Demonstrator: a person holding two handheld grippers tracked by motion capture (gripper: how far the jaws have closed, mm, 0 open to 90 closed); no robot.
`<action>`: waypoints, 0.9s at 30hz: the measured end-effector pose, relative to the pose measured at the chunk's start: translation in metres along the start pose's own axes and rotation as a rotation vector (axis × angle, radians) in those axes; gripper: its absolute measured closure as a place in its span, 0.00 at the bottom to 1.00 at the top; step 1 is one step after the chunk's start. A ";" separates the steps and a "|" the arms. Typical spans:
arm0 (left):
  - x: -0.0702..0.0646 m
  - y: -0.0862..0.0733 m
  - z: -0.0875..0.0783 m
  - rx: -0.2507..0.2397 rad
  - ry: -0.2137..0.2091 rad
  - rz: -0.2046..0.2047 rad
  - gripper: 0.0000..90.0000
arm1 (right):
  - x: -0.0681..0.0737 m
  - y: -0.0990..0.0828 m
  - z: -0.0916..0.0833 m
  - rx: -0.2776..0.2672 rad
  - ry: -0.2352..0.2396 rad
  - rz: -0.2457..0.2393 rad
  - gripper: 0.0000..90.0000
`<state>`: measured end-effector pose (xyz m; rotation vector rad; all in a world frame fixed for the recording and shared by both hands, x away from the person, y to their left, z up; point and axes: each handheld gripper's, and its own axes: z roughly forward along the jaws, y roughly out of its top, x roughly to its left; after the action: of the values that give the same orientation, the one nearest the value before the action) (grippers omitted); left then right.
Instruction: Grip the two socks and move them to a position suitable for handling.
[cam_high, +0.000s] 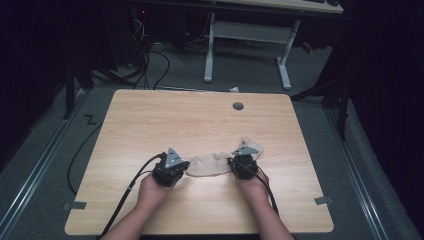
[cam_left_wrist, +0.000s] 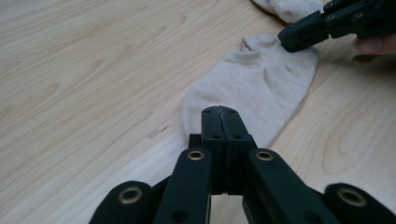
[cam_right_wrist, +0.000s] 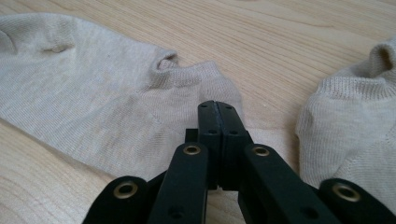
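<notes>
A beige sock (cam_high: 210, 164) (cam_left_wrist: 261, 79) (cam_right_wrist: 93, 84) lies flat on the wooden table (cam_high: 200, 115), stretched between my two grippers. At its left end sits my left gripper (cam_high: 185, 168) (cam_left_wrist: 222, 112), jaws shut, tips over the sock's toe edge. My right gripper (cam_high: 231, 163) (cam_right_wrist: 217, 106) (cam_left_wrist: 292, 39) is shut too, tips at the cuff end. Whether either one pinches fabric I cannot tell. A second beige sock (cam_high: 250, 146) (cam_right_wrist: 355, 121) (cam_left_wrist: 289, 7) lies just beyond the right gripper.
A grey round grommet (cam_high: 238, 106) is set in the table's far side. Tape marks (cam_high: 75, 205) stick near the front corners. Beyond the table stand a white-legged desk (cam_high: 210, 50) and floor cables (cam_high: 150, 65).
</notes>
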<state>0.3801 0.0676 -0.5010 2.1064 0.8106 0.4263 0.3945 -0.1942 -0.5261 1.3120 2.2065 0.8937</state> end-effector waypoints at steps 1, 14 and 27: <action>-0.001 0.002 0.005 0.008 -0.001 0.000 1.00 | 0.000 0.000 0.000 0.000 0.001 0.000 1.00; 0.004 -0.010 0.028 0.124 0.061 0.008 0.99 | 0.005 -0.002 -0.002 0.003 0.022 -0.027 1.00; 0.005 -0.037 -0.011 0.149 0.043 0.027 0.99 | 0.039 -0.012 -0.015 0.007 0.095 -0.115 1.00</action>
<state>0.3630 0.0943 -0.5240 2.2546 0.8632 0.4384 0.3594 -0.1690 -0.5251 1.1546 2.3326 0.9228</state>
